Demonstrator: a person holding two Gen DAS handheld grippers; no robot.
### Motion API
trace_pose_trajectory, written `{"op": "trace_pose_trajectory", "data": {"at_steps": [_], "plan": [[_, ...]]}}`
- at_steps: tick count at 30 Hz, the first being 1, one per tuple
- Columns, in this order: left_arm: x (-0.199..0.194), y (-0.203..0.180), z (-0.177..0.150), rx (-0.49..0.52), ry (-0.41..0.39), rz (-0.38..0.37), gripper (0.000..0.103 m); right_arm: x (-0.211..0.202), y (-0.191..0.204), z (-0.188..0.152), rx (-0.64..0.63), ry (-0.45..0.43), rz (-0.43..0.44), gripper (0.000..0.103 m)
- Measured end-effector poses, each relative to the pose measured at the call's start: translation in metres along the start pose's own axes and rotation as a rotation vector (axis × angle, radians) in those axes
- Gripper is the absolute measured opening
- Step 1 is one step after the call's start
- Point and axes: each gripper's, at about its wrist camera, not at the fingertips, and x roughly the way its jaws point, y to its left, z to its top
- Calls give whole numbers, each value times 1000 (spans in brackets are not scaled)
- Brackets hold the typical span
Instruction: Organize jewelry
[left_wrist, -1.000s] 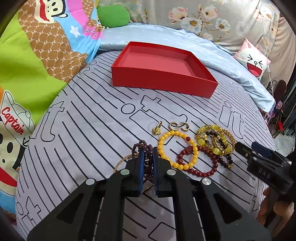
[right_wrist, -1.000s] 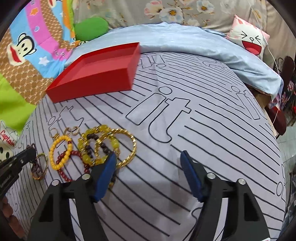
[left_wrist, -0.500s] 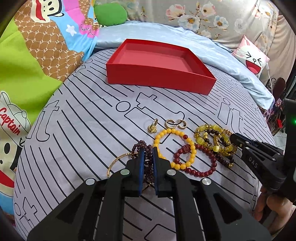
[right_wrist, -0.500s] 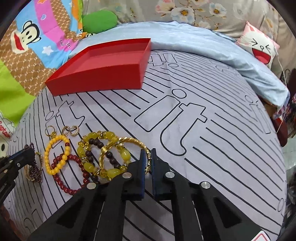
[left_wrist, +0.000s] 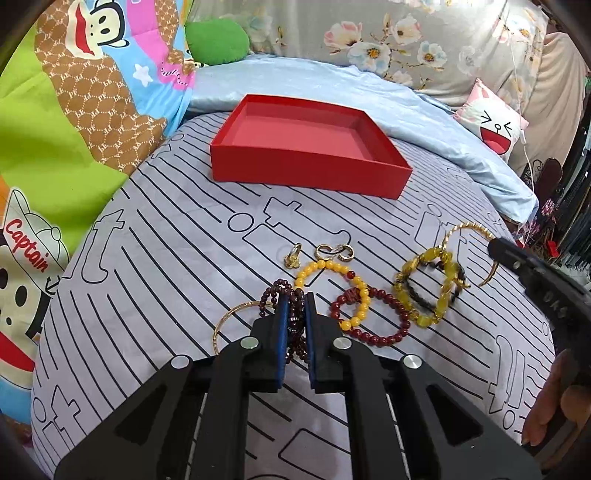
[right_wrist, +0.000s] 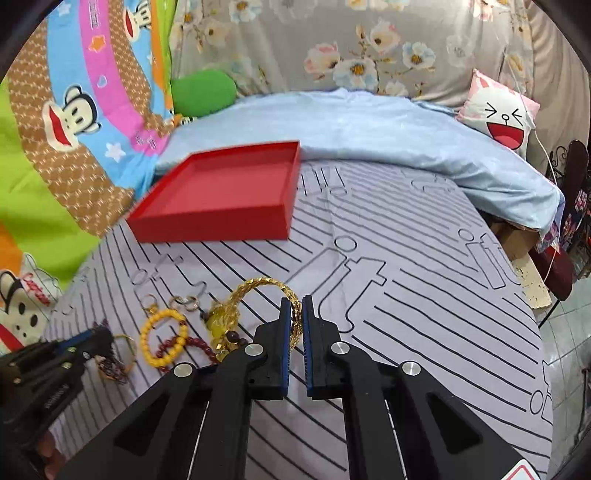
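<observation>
Item, left gripper (left_wrist: 294, 301): jaws drawn narrow onto the dark garnet bead bracelet (left_wrist: 284, 295), whose strands show between the blue pads and loop out ahead of the tips; it sits low over the grey striped bedsheet (left_wrist: 177, 258). Item, thin gold bangle (left_wrist: 231, 319): lying flat just left of that gripper, partly hidden under it. Item, right gripper (right_wrist: 296, 308): jaws pinched onto the twisted gold bangle (right_wrist: 258, 286), which is raised off the sheet with the chunky yellow-and-dark bead bracelet (right_wrist: 221, 321) hanging tangled from it (blurred in both views, so the exact linkage cannot be told). Item, yellow bead bracelet (left_wrist: 332, 286): flat on the sheet, overlapping the red bead bracelet (left_wrist: 373, 317) to its right. Item, small gold rings (left_wrist: 334, 252) and one gold charm ring (left_wrist: 293, 256): just beyond the yellow beads, toward the box. Item, red box (left_wrist: 310, 173): open-topped, shallow, nothing visible inside, standing at the far part of the sheet with its back edge near the pale blue quilt (left_wrist: 424, 122); a broad band of bare striped sheet separates its front wall from the jewelry. Right of the right gripper the sheet runs open to the bed edge, where floor tiles (right_wrist: 569, 332) show.
</observation>
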Motion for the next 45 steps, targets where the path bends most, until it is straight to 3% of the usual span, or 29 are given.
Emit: {"op": "trace_pose_trajectory", "data": {"at_steps": [11,22,25,29,45], "plan": [[-13,-2,-2,3,-26,-4,8,-23,10,5,-17,-46,44,6],[-14,-3,-3,7,-24,-2,9,18,5,-28,-19,111,22,7],[-14,-3,-4,6,-22,0,9,18,2,-33,-17,113,6,9],[-12,-3,-4,8,-17,-1,9,12,1,-34,-17,95,8,22],[-5,-9,-10,24,9,-14,9,2,-8,-63,3,159,36,22]]}}
